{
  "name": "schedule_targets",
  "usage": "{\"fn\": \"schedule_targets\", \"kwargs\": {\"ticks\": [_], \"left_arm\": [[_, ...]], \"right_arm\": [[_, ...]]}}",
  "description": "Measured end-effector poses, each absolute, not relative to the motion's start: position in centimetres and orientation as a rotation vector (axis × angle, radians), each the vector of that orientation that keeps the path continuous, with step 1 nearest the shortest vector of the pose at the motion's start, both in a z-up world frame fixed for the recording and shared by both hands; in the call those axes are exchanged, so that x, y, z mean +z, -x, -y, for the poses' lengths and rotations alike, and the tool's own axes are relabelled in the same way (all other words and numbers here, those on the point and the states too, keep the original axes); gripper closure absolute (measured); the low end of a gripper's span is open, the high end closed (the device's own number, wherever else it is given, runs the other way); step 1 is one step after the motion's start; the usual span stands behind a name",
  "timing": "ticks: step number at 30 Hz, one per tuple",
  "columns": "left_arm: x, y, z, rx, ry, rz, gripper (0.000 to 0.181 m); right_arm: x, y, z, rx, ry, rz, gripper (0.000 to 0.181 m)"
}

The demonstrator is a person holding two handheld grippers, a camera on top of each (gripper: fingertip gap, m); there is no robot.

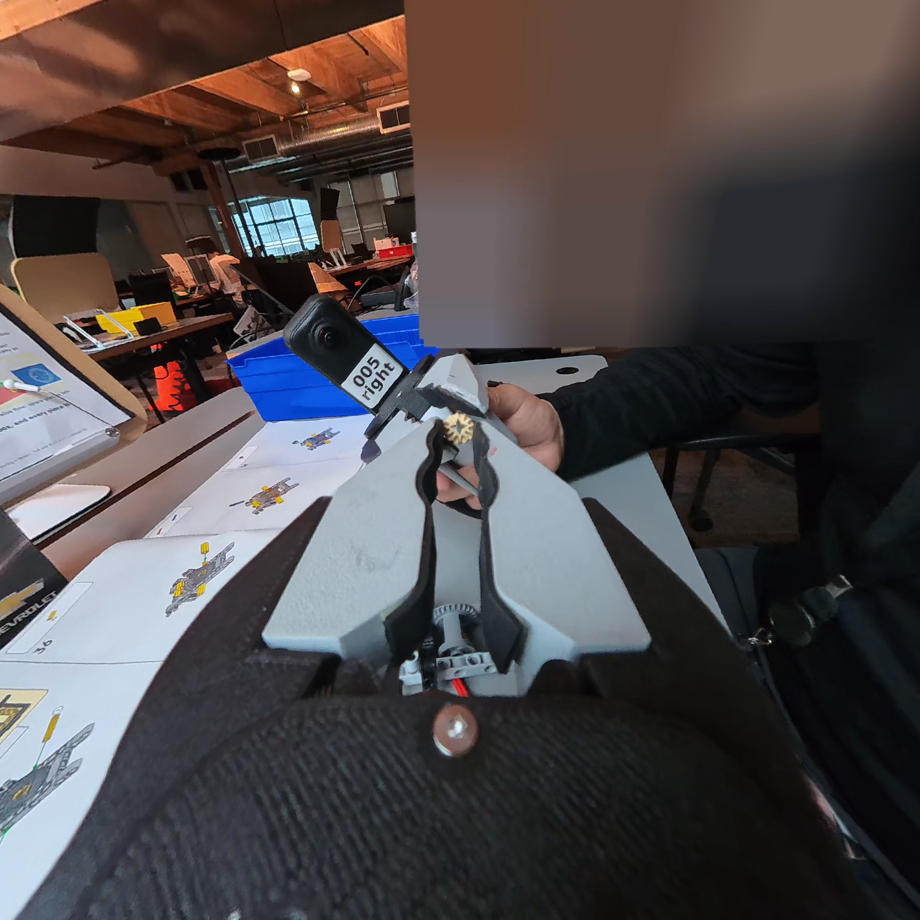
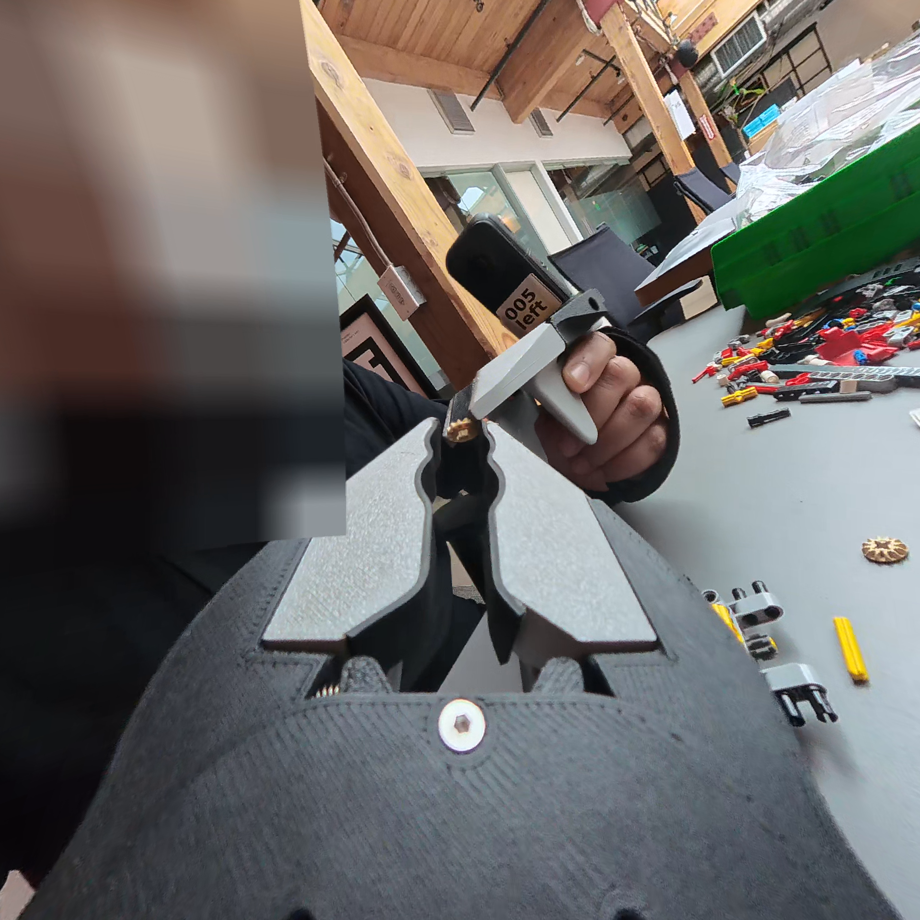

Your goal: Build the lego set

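A small tan gear [image 1: 458,428] sits in the air where the two grippers meet tip to tip. In the left wrist view my left gripper [image 1: 454,438] has its fingertips on either side of the gear's rim, narrowly apart. My right gripper [image 1: 460,398] faces it from beyond, held in a hand. In the right wrist view the gear [image 2: 458,430] touches the left fingertip of my right gripper [image 2: 463,434], with a small gap to the other tip. My left gripper [image 2: 465,405] ends just above it. A grey Lego assembly [image 1: 448,652] shows low between my left fingers.
Instruction sheets [image 1: 199,572] cover the grey table, with a blue bin [image 1: 298,383] behind. In the right wrist view there is a green bin [image 2: 816,249], a pile of loose parts [image 2: 821,343], a second tan gear [image 2: 884,550], a yellow axle [image 2: 850,654] and grey connectors [image 2: 751,617]. My left and right fingertips are right by each other.
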State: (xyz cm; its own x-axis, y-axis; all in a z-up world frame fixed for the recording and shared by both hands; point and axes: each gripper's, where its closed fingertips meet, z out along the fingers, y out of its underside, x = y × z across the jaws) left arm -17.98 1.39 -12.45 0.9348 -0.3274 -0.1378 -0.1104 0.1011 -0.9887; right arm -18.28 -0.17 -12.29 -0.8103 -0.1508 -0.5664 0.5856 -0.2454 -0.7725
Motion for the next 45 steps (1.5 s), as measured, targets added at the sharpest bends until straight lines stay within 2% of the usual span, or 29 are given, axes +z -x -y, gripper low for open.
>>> {"fn": "schedule_targets", "kwargs": {"ticks": [8,20,45], "left_arm": [[-11.8,18.2,-1.2,-0.182,1.432,-0.344,0.173],[-11.8,17.7,-1.2,-0.174,1.414,-0.373,0.173],[-12.7,18.5,-1.4,-0.058,1.470,-0.385,0.173]], "right_arm": [[-12.3,18.2,0.1,-2.091,-0.514,-1.526,0.177],[-11.8,18.0,0.0,-2.095,-0.496,-1.467,0.173],[-12.8,18.9,-0.7,-2.080,-0.576,-1.468,0.179]]}}
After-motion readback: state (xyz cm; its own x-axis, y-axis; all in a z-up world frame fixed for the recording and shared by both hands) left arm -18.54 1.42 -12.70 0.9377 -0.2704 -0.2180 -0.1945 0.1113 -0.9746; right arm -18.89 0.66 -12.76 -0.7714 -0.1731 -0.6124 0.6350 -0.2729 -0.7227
